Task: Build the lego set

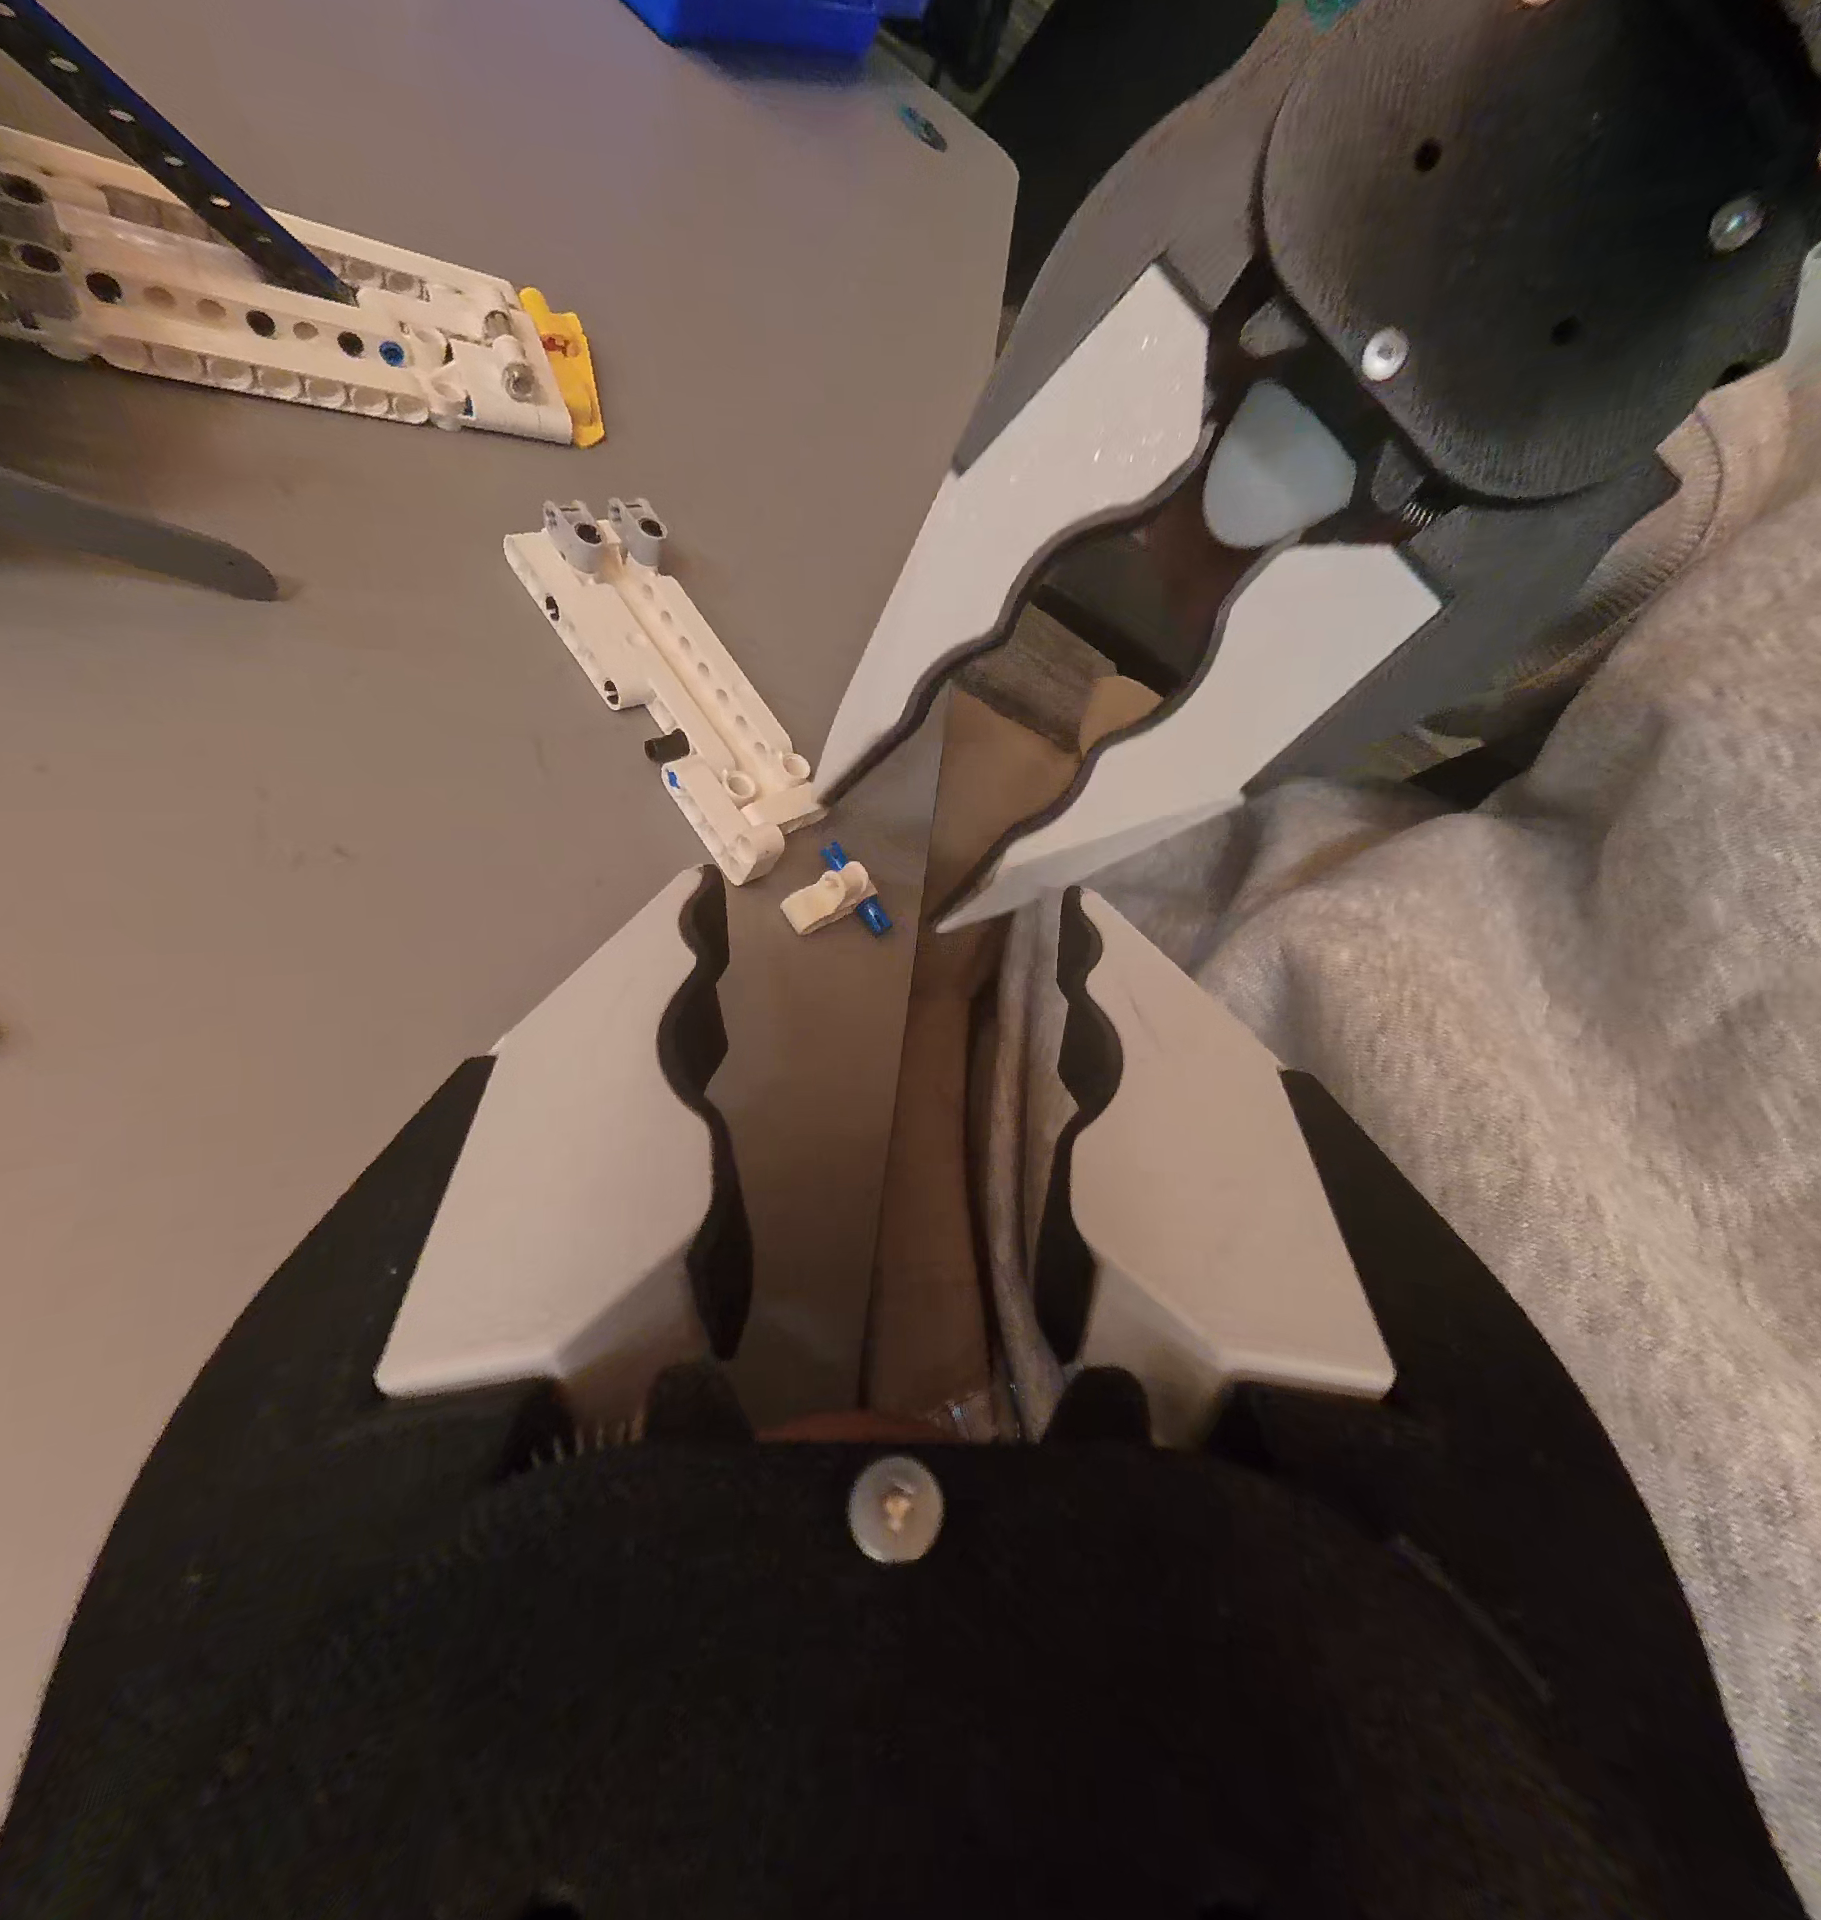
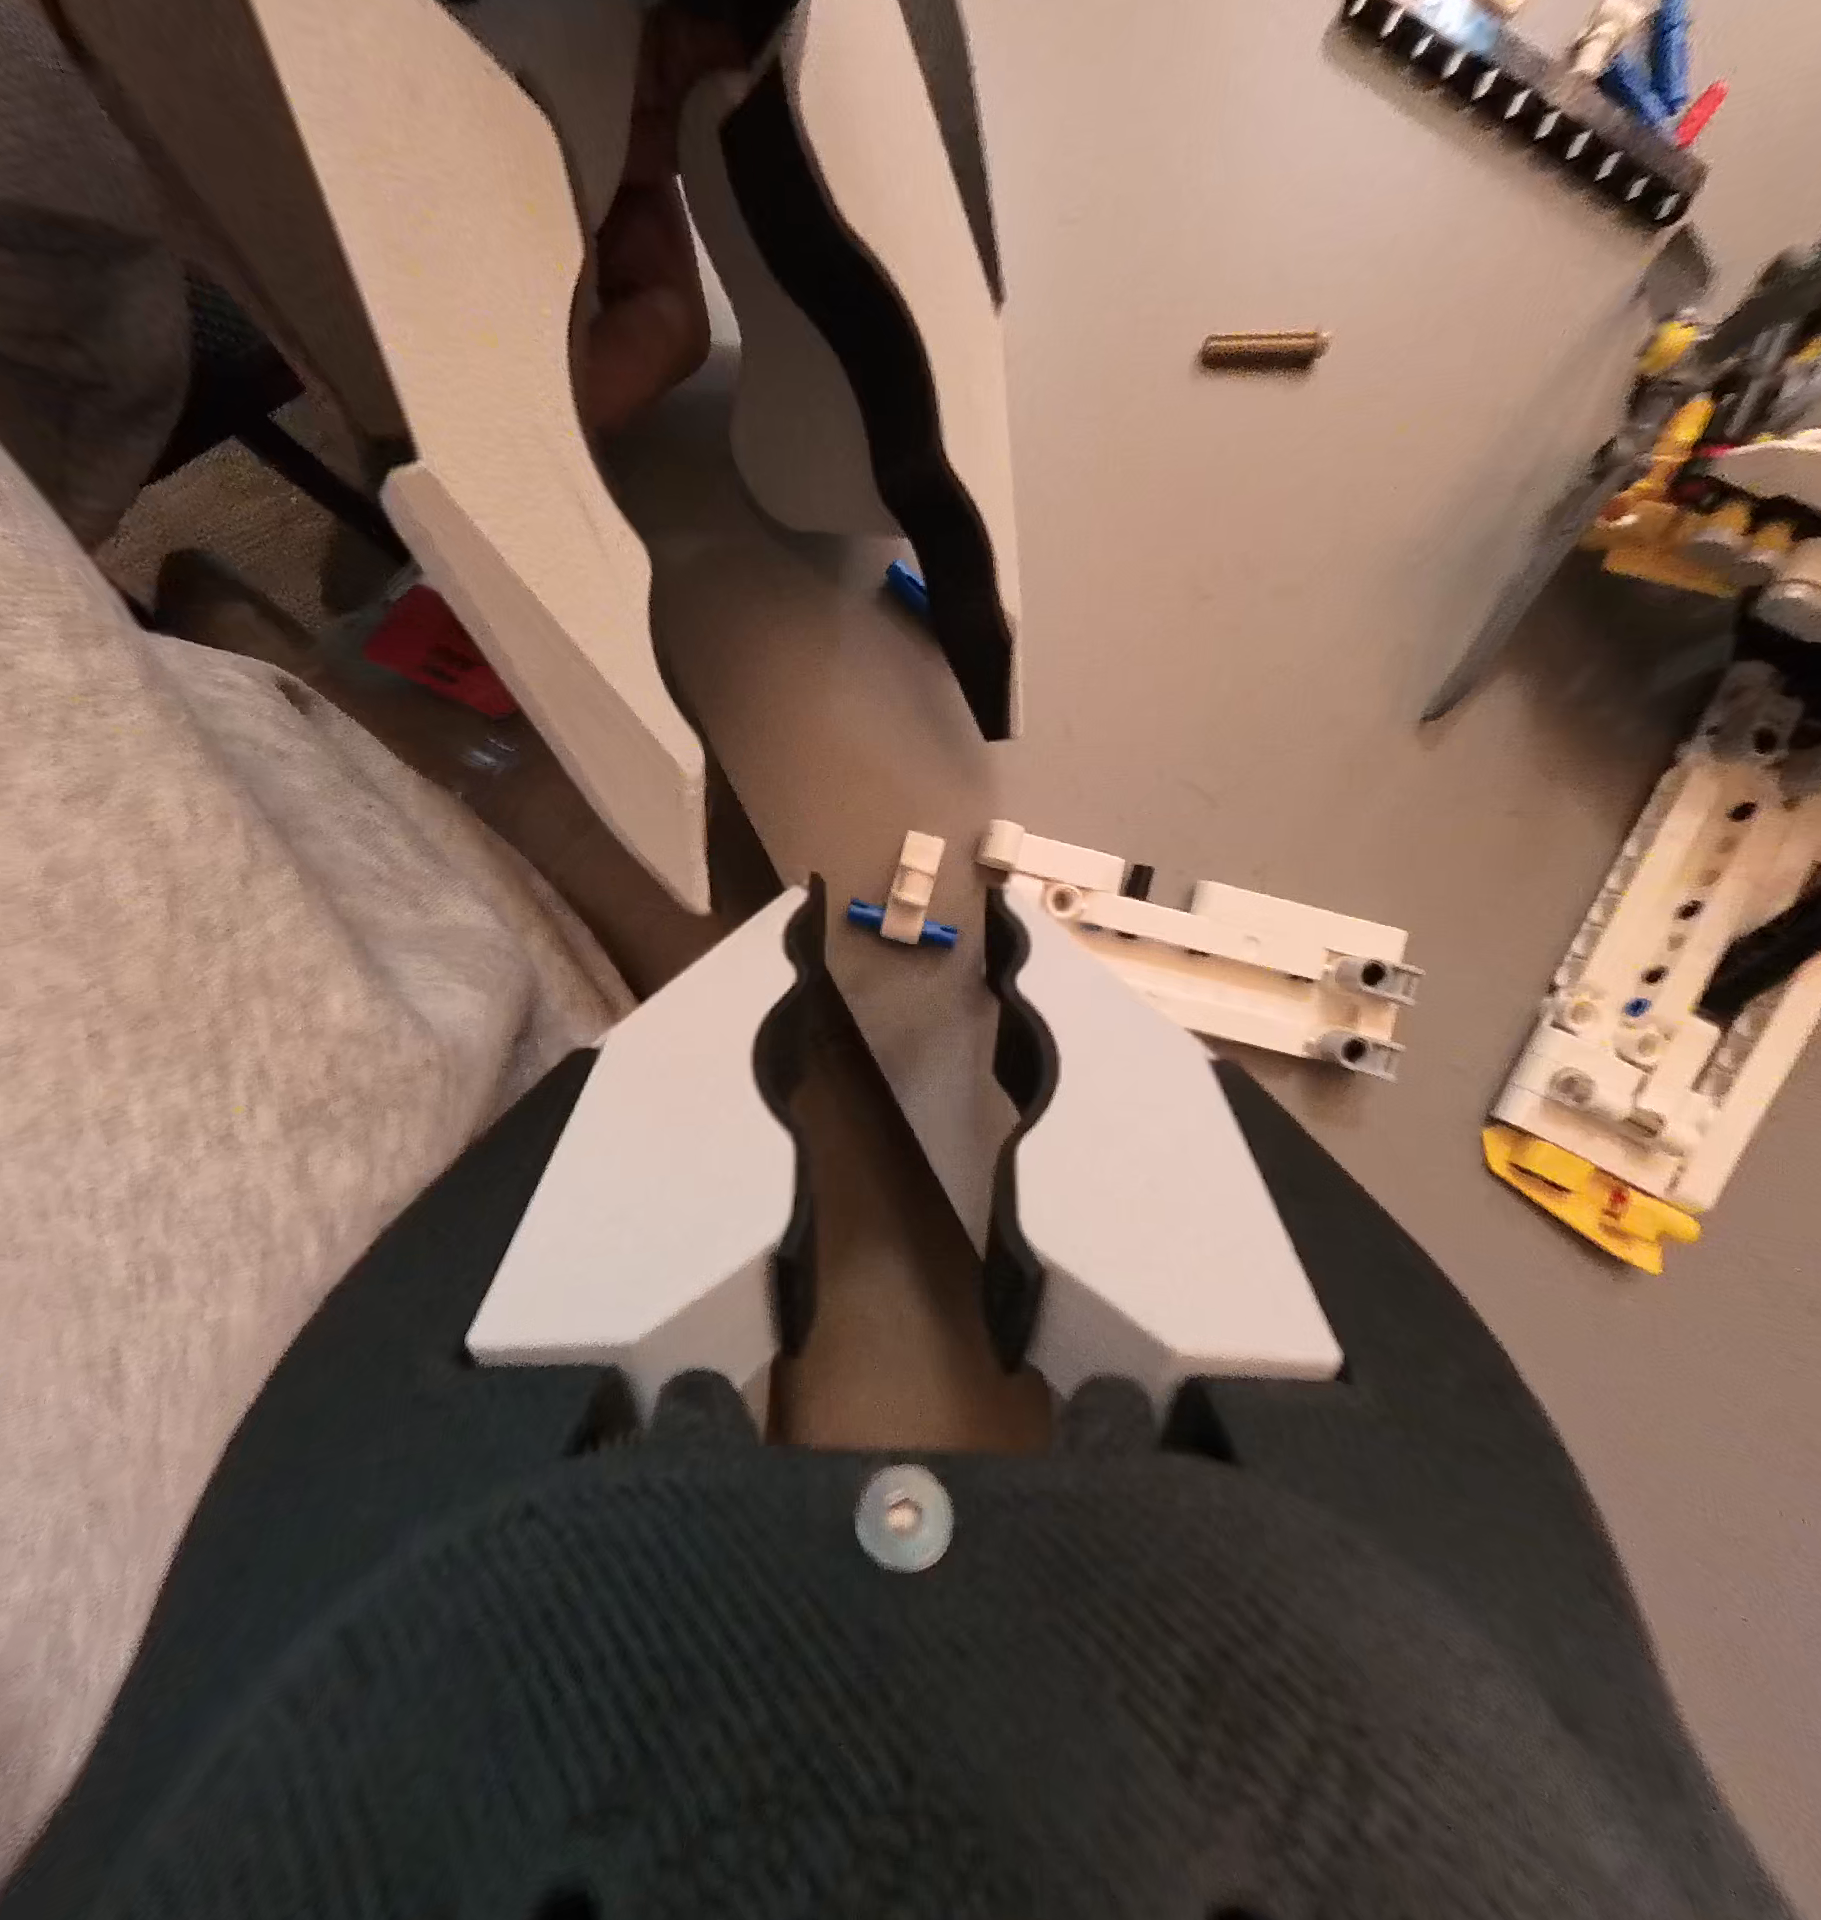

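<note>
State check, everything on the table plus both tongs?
left tongs: open, empty, over the table edge
right tongs: open, empty, tips flanking the small connector
small white connector with blue pin: loose, flat on the table
white beam subassembly: lying flat, unheld
large white and yellow build: on the table, untouched

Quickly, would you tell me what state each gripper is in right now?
Left gripper: open, holding nothing.
Right gripper: open, holding nothing.

Counted on the counter (image 1: 366,935)

Two white lego assemblies (image 1: 667,686) (image 1: 262,322), one small white connector (image 1: 828,901) on a blue pin, one brass rod (image 2: 1261,349).
</note>
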`<action>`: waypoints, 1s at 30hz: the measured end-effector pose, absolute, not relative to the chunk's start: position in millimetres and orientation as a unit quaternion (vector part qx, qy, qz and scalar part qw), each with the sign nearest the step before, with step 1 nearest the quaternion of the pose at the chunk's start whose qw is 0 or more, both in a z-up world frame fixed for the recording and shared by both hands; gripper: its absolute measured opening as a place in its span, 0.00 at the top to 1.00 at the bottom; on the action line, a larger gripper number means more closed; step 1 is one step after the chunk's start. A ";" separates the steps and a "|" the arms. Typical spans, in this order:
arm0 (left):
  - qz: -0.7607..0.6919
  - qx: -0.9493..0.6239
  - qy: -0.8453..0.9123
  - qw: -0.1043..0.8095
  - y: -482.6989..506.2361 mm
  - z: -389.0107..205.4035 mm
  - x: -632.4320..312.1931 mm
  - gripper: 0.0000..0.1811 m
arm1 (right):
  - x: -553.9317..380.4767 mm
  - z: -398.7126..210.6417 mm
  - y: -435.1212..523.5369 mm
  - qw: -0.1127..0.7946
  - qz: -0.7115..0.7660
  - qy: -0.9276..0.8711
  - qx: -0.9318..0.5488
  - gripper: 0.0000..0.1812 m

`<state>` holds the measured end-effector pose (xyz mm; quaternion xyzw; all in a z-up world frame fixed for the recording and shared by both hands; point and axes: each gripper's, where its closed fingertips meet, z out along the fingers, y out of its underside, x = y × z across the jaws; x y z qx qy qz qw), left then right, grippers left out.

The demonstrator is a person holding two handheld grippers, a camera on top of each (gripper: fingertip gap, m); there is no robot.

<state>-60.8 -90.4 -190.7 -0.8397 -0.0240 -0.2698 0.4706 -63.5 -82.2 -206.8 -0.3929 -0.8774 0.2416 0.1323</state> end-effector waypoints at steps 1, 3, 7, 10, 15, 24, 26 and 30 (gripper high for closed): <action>-0.269 -0.841 -0.024 0.470 -90.3 -191.1 -61.0 0.66 | -63.8 -203.5 -78.6 0.139 0.244 -0.874 -0.395 0.84; -0.264 -0.844 -0.023 0.466 -90.1 -192.8 -60.5 0.66 | -65.9 -199.0 -68.1 0.164 0.247 -0.865 -0.405 0.80; -0.252 -0.854 -0.021 0.454 -89.3 -198.4 -59.7 0.67 | -65.1 -203.0 -57.7 0.208 0.258 -0.842 -0.426 0.64; -0.243 -0.864 -0.018 0.442 -88.6 -203.7 -58.4 0.67 | -64.1 -208.4 -62.6 0.236 0.283 -0.824 -0.431 0.57; -0.230 -0.873 -0.011 0.429 -87.7 -208.3 -56.2 0.74 | -69.3 -217.6 -58.7 0.259 0.311 -0.793 -0.455 0.52; -0.213 -0.884 0.004 0.416 -78.7 -213.9 -49.4 0.87 | -74.1 -220.7 -47.8 0.258 0.331 -0.783 -0.459 0.59; -0.211 -0.885 0.005 0.414 -78.3 -214.4 -48.7 0.87 | -73.8 -220.4 -47.2 0.259 0.333 -0.784 -0.455 0.59; -0.201 -0.893 0.012 0.403 -81.7 -216.3 -49.4 0.85 | -73.2 -220.3 -45.3 0.255 0.332 -0.787 -0.453 0.61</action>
